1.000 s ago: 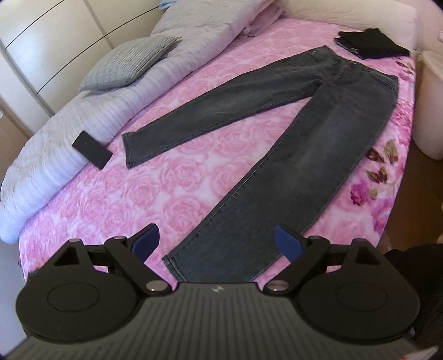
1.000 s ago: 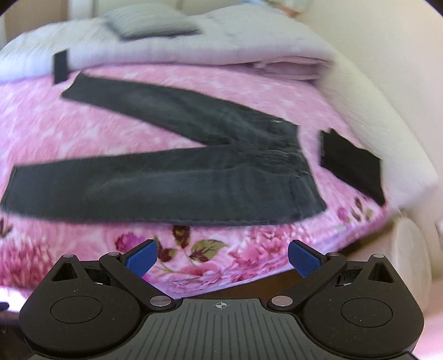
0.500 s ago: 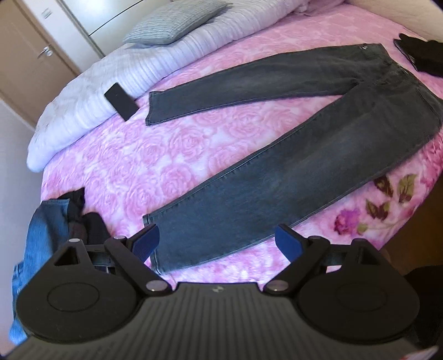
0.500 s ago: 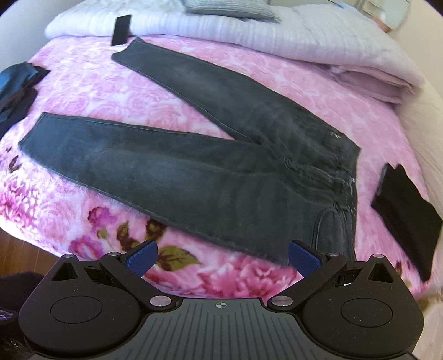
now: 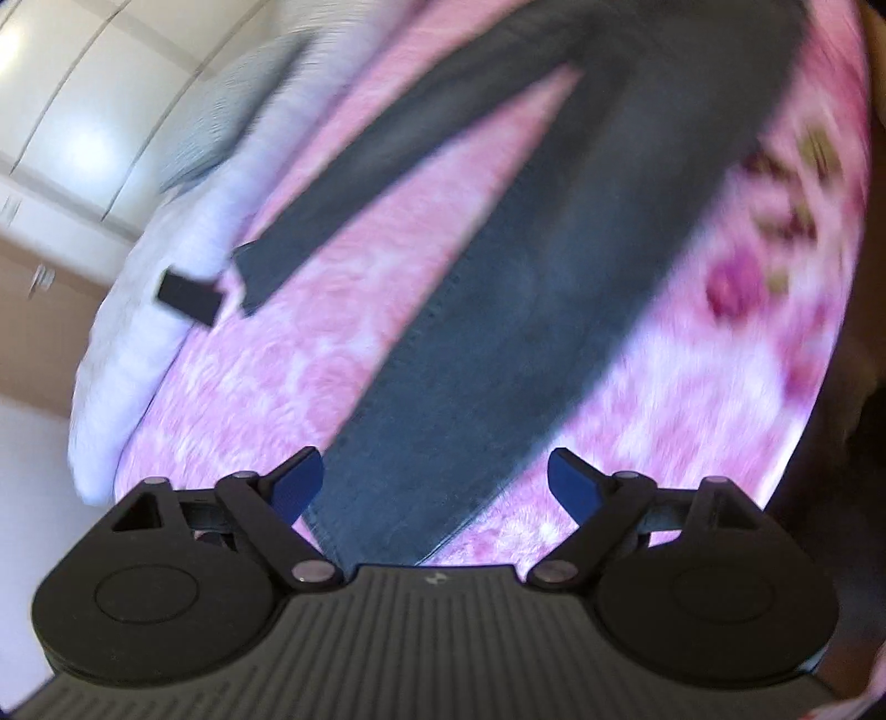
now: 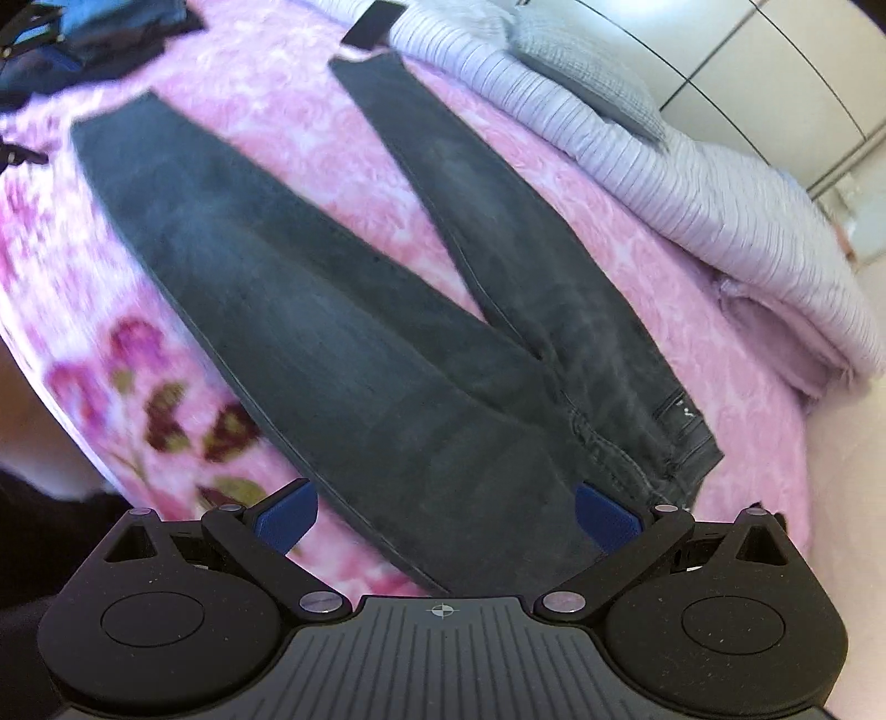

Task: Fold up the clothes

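A pair of dark grey jeans [image 5: 515, 310] lies flat on the pink floral bedspread [image 5: 310, 387], legs spread in a V. My left gripper [image 5: 434, 487] is open and empty, just above the hem of the near leg. In the right wrist view the jeans [image 6: 387, 376] fill the middle, with the waistband [image 6: 686, 443] at the right. My right gripper [image 6: 446, 515] is open and empty, low over the near hip of the jeans by the bed's edge. The left wrist view is blurred.
A black phone [image 5: 188, 296] lies by the far leg's hem near the white duvet [image 5: 166, 288]; it also shows in the right wrist view [image 6: 368, 25]. A grey pillow [image 6: 587, 77] lies on the duvet. A heap of blue and black clothes [image 6: 94, 39] sits at the far left.
Both grippers have come down closer to the jeans. The left now hangs over the near leg's hem, the right over the hip by the waistband. Both stay open.
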Tool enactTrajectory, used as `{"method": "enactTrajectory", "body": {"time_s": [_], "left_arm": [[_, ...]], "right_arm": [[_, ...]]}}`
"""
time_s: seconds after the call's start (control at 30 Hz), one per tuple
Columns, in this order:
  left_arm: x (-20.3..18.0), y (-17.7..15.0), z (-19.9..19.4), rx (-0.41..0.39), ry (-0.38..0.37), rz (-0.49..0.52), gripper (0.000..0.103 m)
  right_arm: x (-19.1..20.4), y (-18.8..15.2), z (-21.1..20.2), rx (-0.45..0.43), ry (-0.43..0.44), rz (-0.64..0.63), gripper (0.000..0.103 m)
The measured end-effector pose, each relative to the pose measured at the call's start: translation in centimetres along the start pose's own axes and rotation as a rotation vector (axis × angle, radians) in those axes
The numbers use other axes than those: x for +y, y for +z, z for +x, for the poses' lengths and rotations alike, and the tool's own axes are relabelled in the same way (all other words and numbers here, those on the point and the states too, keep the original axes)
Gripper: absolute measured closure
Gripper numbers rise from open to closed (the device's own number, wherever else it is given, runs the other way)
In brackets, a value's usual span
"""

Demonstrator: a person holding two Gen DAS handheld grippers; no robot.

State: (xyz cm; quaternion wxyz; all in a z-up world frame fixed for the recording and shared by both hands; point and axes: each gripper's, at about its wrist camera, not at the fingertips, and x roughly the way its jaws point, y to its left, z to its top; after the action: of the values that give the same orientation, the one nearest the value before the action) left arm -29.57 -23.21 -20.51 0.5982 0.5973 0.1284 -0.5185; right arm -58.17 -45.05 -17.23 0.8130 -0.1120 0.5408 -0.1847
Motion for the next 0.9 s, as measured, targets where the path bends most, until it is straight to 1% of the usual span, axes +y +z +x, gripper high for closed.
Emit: {"method": "enactTrajectory", "body": {"time_s": [0.13, 0.2, 0.27, 0.33, 0.47, 0.57, 0.6, 0.63, 0.7, 0.73, 0.8, 0.9], "left_arm": [[-2.4, -2.6, 4.7, 0.011, 0.026, 0.166, 0.035], [-2.6, -3.8, 6.6, 0.030, 0.051, 0.201, 0.041], [-2.3, -4.9, 8.4, 0.058, 0.061, 0.212, 0.042], [-2.2, -6.0, 9.5, 0.067, 0.071, 0.243, 0.043], [-2.3, -7.3, 10.4, 0.031, 0.117, 0.336, 0.043], [-2.0, -7.3, 11.0, 0.019, 0.149, 0.342, 0.047], [-1.9, -7.2, 11.2, 0.021, 0.156, 0.336, 0.051], [-1.9, -7.0, 11.3, 0.028, 0.152, 0.332, 0.064], [-2.0, -6.4, 11.5, 0.044, 0.140, 0.328, 0.077], [-2.1, -6.3, 11.6, 0.055, 0.136, 0.323, 0.078], [-2.2, -6.1, 11.7, 0.077, 0.135, 0.312, 0.078], [-2.2, -6.0, 11.8, 0.107, 0.147, 0.285, 0.076]], "right_arm": [[0.8, -1.8, 2.3, 0.034, -0.051, -0.043, 0.004], [1.3, -2.5, 3.4, 0.054, -0.061, -0.059, 0.004], [1.6, -3.3, 4.6, 0.066, -0.065, -0.055, 0.005], [2.2, -3.9, 5.6, 0.057, -0.077, -0.050, 0.005], [3.8, -4.8, 7.7, 0.024, -0.073, -0.097, 0.006], [5.8, -5.6, 8.7, -0.027, -0.074, -0.173, 0.007], [6.3, -5.9, 9.1, -0.040, -0.077, -0.192, 0.007], [6.6, -6.3, 9.5, -0.051, -0.080, -0.211, 0.007], [6.8, -7.5, 10.6, -0.056, -0.098, -0.249, 0.008], [6.7, -8.2, 11.1, -0.052, -0.111, -0.263, 0.017], [5.6, -10.2, 12.1, -0.032, -0.159, -0.276, 0.027], [3.3, -12.9, 13.1, -0.020, -0.242, -0.299, 0.028]]}}
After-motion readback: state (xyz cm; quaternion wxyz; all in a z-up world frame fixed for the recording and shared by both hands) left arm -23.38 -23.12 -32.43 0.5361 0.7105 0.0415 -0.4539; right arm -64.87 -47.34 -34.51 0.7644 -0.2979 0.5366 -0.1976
